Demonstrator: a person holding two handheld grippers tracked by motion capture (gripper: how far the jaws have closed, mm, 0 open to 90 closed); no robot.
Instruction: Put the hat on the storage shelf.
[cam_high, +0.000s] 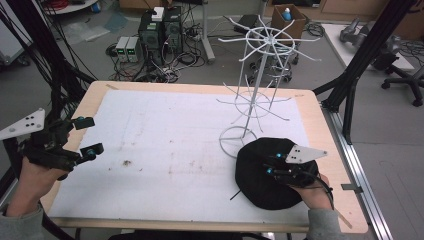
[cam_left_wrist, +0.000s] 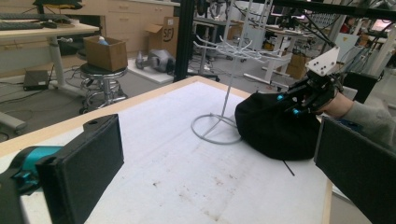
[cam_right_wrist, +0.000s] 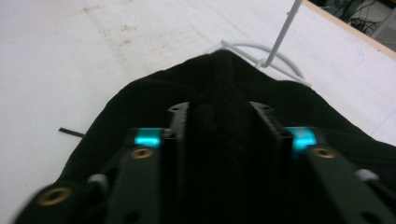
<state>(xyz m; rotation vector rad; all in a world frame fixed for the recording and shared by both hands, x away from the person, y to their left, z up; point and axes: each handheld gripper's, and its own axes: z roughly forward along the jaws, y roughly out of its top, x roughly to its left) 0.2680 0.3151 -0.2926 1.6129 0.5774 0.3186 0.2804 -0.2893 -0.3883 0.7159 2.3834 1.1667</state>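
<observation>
The black cap (cam_high: 267, 172) lies on the white-covered worktop (cam_high: 175, 145), its far edge touching the ring base of the white wire rack (cam_high: 252, 95). The right gripper (cam_high: 274, 165) rests on top of it; in the right gripper view its jaws are drawn close with a raised fold of the cap's cloth pinched between them, and the rack's base ring curves just beyond the jaw tips. A thin black strand (cam_right_wrist: 71, 132) pokes out from under the cap to the left of those jaws. The left gripper (cam_high: 89, 136) is well apart from the cap, its jaws spread wide with nothing between them, the cap and rack lying far ahead of them.
</observation>
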